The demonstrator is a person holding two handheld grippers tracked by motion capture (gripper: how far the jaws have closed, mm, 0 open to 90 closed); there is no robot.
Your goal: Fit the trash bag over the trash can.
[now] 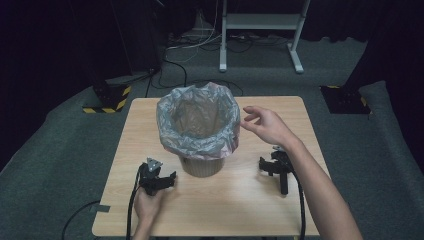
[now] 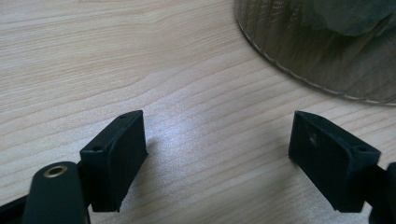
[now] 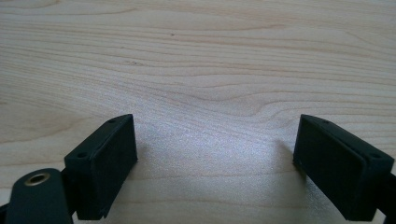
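Note:
A small round bin [image 1: 202, 165] stands mid-table, lined with a grey plastic bag [image 1: 198, 120] whose rim folds down over the outside. My left gripper [image 1: 169, 179] rests on the wood just left of the bin's base, held by a hand, jaws open and empty [image 2: 217, 140]; the bin's base [image 2: 317, 51] fills the upper right of the left gripper view. My right gripper [image 1: 264, 166] lies on the table right of the bin, open and empty [image 3: 215, 144], with no hand on it. The person's bare right hand [image 1: 265, 125] hovers by the bag's right rim.
The wooden table [image 1: 150, 125] stands on grey carpet. Cables trail from both grippers over the near edge. A white metal stand [image 1: 260, 22] and yellow-black striped bases [image 1: 107, 102] sit on the floor beyond the table.

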